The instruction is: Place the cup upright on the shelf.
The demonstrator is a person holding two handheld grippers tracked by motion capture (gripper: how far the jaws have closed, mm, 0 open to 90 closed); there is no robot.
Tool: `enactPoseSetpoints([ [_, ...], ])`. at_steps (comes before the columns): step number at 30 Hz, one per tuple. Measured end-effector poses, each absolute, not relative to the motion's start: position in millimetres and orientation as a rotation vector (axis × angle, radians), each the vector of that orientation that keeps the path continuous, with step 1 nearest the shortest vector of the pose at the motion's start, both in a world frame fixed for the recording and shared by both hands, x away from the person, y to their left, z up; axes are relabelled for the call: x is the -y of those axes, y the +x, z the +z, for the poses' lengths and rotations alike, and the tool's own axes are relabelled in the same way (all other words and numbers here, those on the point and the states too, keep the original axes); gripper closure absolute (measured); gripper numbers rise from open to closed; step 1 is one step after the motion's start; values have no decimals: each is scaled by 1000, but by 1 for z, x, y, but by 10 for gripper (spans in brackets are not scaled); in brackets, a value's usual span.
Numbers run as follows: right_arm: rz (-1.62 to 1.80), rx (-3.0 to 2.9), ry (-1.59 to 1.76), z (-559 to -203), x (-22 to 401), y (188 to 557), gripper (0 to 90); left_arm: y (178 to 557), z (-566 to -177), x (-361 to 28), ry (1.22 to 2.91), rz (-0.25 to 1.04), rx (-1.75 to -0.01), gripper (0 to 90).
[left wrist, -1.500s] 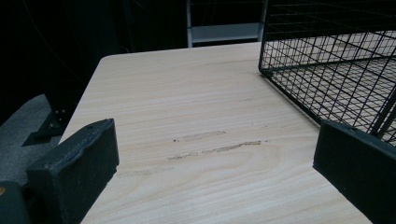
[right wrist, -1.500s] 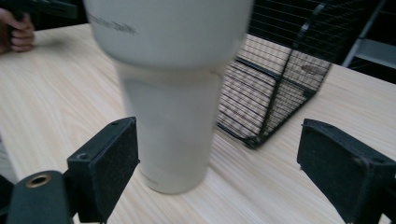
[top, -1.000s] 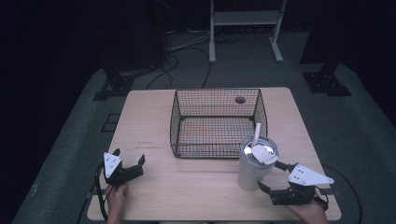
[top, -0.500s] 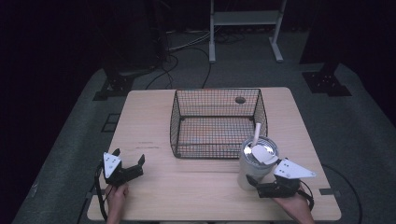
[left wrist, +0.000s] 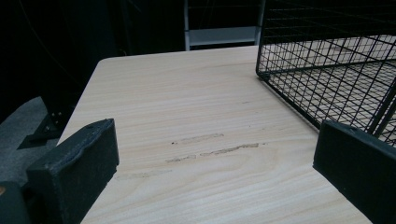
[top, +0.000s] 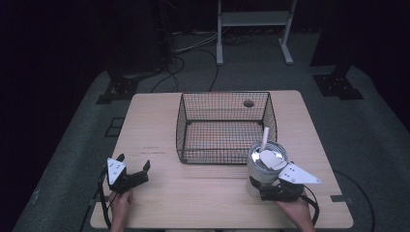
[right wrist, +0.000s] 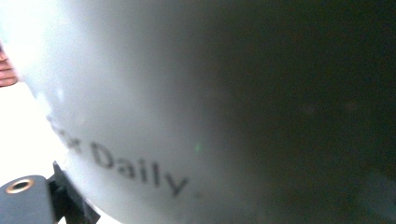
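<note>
Two grippers worked a wooden table [top: 159,121] whose near left stretch lay bare: the left gripper [top: 131,170], jaws spread wide and holding nothing, sat near the front left edge. A black wire basket [top: 225,126] occupied the middle, just behind a white cup [top: 263,169] with a straw through its lid. The right gripper [top: 263,189] pressed against the cup's lower wall near the front right edge; whether it was clenched could not be told. Up close, "Daily" showed on the cup.
</note>
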State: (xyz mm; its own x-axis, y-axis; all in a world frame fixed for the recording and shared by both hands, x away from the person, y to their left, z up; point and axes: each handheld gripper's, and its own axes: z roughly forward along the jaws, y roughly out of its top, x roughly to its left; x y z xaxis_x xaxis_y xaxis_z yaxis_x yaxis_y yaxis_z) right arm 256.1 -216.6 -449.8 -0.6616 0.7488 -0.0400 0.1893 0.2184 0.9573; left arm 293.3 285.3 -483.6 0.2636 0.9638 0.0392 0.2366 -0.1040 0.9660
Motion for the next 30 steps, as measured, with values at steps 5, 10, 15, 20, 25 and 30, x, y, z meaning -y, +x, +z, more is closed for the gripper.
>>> enactPoseSetpoints([
  [5,1459,-2002,859,-449,219,256,74,293,-484,-285,1556,935,-1151,0],
  [10,1451,-2021,843,-447,218,257,76,293,-484,-285,1551,934,-1153,0],
  [15,1511,-2020,869,-442,223,256,76,293,-483,-286,1550,934,-1152,0],
  [20,1559,-1996,855,-425,228,252,77,292,-484,-286,1548,938,-1152,0],
  [25,1566,-2009,810,-400,228,255,77,292,-484,-286,1546,937,-1151,0],
  [30,1548,-2048,745,-377,221,262,76,292,-484,-286,1545,936,-1149,0],
])
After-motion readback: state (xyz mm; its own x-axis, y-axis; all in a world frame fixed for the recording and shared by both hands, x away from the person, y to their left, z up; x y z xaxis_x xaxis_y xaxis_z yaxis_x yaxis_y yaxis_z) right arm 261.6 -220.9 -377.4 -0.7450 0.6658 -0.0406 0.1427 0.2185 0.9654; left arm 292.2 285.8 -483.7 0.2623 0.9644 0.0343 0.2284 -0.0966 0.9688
